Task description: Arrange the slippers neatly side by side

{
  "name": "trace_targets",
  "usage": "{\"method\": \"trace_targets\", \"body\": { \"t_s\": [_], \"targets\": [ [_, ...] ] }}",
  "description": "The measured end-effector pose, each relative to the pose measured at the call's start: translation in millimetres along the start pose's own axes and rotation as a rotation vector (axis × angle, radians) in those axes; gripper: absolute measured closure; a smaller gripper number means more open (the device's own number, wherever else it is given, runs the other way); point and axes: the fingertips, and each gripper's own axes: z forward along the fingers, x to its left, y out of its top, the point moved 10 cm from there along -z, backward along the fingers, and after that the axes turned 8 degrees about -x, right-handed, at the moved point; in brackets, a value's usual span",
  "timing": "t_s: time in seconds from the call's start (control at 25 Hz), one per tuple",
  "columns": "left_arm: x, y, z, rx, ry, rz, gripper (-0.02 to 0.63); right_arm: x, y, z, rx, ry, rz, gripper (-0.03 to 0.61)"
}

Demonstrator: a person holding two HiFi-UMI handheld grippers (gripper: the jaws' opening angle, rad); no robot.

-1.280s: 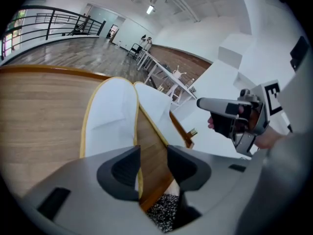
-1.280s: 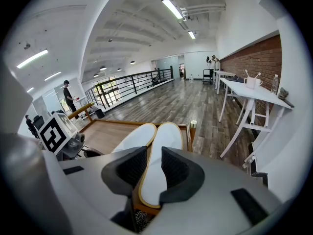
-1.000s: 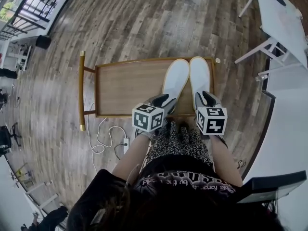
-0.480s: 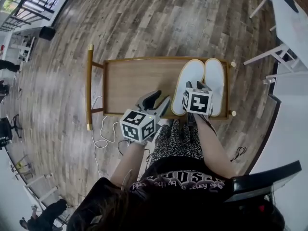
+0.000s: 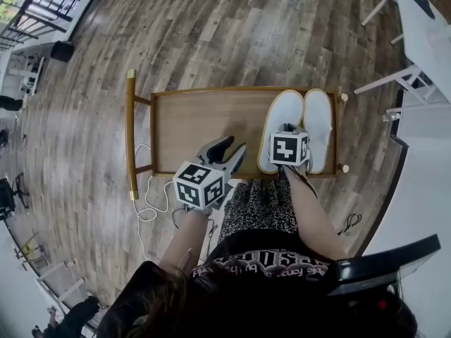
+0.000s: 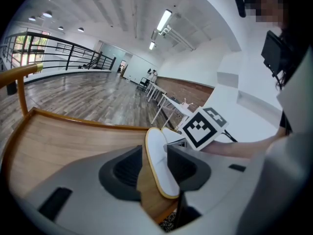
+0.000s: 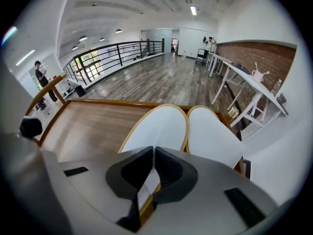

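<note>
The right gripper [image 7: 152,153] is pinching the heel rim of the inner slipper [image 7: 157,125], its jaws having just been closing on it. The slipper is likely handling as light and floppy, so the stiffer sole edge is offering the best hold. It is lying against the outer slipper [image 7: 213,136] at the right end of the wooden tray [image 5: 190,122]. The left gripper [image 5: 235,145] is hovering agape, empty.

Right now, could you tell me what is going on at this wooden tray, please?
A person is tidying two white slippers lying side by side at one end of the wooden tray. The right gripper has just been closing its jaws, which now pinch the heel rim of the inner slipper, beside the outer slipper. The left gripper hangs open and empty over the tray's near edge.
</note>
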Motion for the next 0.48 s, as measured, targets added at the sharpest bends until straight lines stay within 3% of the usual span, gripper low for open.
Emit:
{"method": "trace_targets", "body": {
  "t_s": [0.32,0.48],
  "targets": [
    [-1,0,11,0.009,-0.028,-0.006,0.46,3,2,-11,-0.021,0.076,-0.248,0.565],
    [-7,0,15,0.011,-0.035,0.0,0.46,-1,3,-11,-0.025,0.084,-0.311,0.566]
  ]
}}
